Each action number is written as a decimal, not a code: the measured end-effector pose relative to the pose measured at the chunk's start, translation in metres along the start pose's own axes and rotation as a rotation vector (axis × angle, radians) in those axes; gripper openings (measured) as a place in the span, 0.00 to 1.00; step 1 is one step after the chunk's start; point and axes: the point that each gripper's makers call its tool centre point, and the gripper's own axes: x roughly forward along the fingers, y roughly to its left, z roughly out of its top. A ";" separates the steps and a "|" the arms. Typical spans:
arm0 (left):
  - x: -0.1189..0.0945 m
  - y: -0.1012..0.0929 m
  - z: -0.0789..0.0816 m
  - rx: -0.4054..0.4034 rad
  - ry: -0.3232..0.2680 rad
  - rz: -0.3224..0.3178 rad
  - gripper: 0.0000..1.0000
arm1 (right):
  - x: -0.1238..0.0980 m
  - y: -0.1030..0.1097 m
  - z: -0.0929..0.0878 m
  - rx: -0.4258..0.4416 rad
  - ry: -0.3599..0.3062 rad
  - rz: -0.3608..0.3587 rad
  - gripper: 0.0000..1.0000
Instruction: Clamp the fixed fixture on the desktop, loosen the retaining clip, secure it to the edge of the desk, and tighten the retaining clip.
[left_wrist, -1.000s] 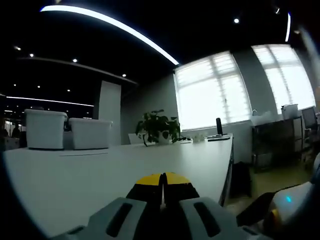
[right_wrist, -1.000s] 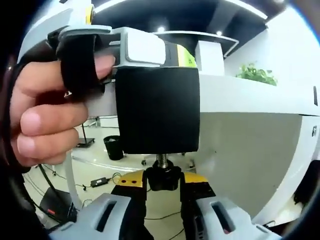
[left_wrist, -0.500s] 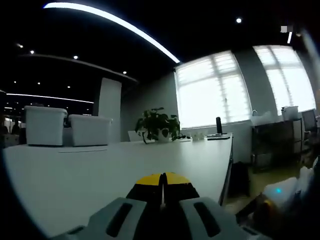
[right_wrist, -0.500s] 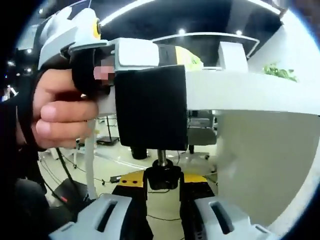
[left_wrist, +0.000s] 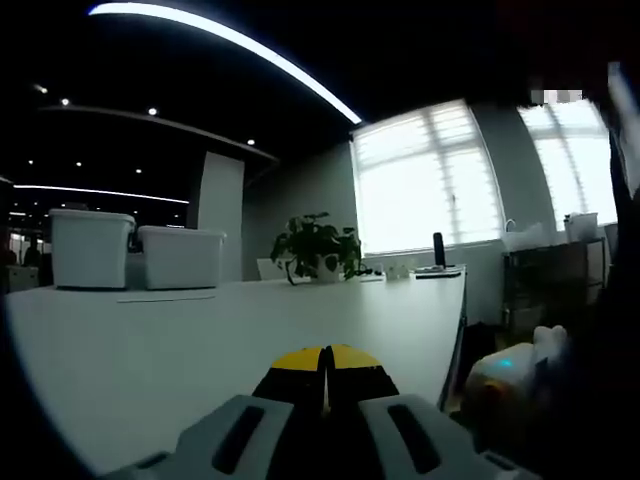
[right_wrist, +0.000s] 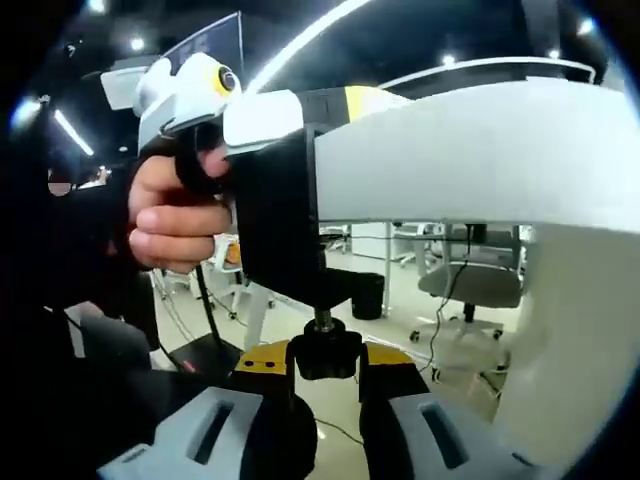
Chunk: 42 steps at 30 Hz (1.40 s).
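Right gripper closed on black knob, bottom centre, under clamp hooked over desk edge. Left gripper pinched shut, holding clamp steady. Best turned squarely, without slipping.

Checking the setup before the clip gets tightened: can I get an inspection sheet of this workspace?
Surface: white desk, fixture at its edge.
Job's things: black fixture over the desk edge; its screw knob below.
Clutter: two white bins, potted plant.
Grippers: right gripper shut on the knob; left gripper shut above the desktop, a hand holding it.
Cables: some on the floor.
Surroundings: windows, office chair.
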 end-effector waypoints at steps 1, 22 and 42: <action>0.000 0.000 0.000 -0.001 0.000 0.000 0.01 | 0.001 0.000 0.000 -0.011 -0.005 0.021 0.22; 0.002 0.001 -0.002 -0.030 0.017 -0.020 0.02 | 0.001 0.009 0.000 0.008 -0.031 0.086 0.22; -0.002 -0.002 -0.001 -0.029 0.017 -0.022 0.02 | -0.010 0.000 0.002 -0.001 -0.040 -0.189 0.31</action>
